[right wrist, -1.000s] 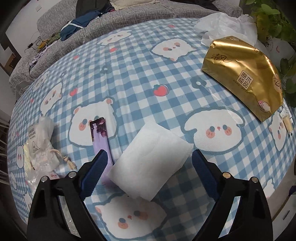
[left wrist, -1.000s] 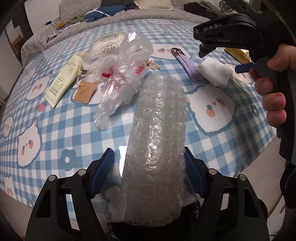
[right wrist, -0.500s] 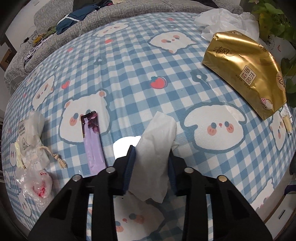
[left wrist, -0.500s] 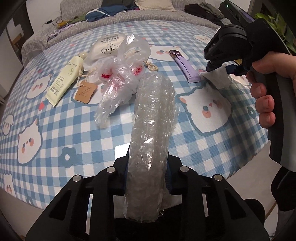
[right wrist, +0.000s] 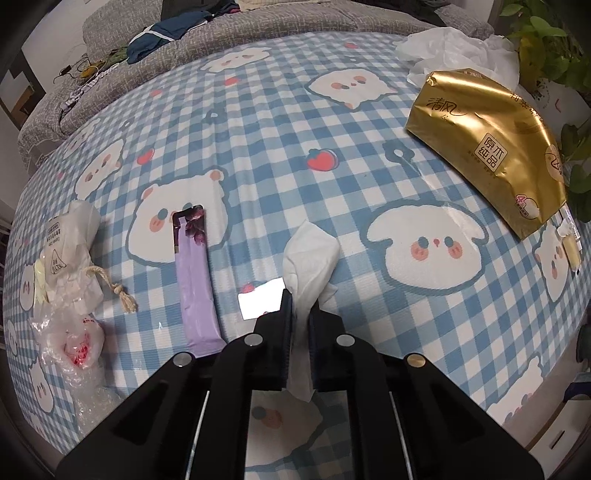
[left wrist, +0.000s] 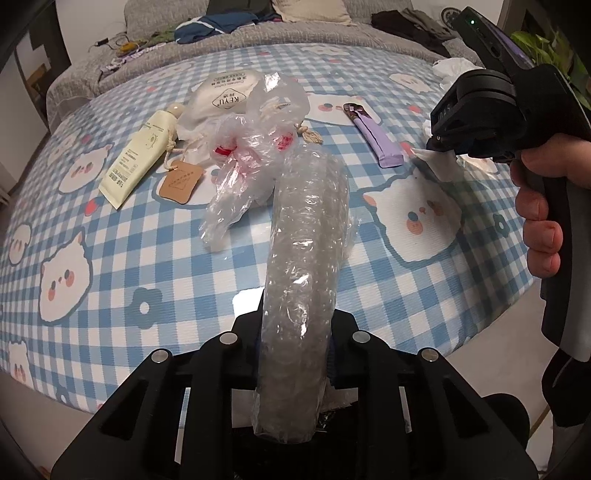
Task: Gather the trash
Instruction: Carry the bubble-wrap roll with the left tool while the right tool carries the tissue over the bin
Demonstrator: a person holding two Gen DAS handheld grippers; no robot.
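Note:
My left gripper [left wrist: 295, 325] is shut on a roll of clear bubble wrap [left wrist: 306, 236] that sticks out forward over the blue checked tablecloth [left wrist: 110, 266]. My right gripper [right wrist: 301, 314] is shut on a crumpled white tissue [right wrist: 310, 254] and holds it just above the cloth; in the left wrist view the right gripper [left wrist: 439, 147] is at the right with the tissue [left wrist: 439, 162] hanging from it. A crumpled clear plastic bag [left wrist: 251, 155] lies beyond the bubble wrap. A purple wrapper [right wrist: 194, 280] lies left of the tissue.
A cream tube [left wrist: 136, 162], a brown tag [left wrist: 181, 182] and a white drawstring pouch [left wrist: 225, 98] lie at the left. A gold tissue pack [right wrist: 491, 147] and loose white paper [right wrist: 454, 48] lie at the right. A grey sofa [right wrist: 258, 29] with clothes stands behind.
Both grippers closed: the left onto the bubble wrap, the right onto the tissue, squeezing it into a narrow fold. The right gripper lifted the tissue slightly.

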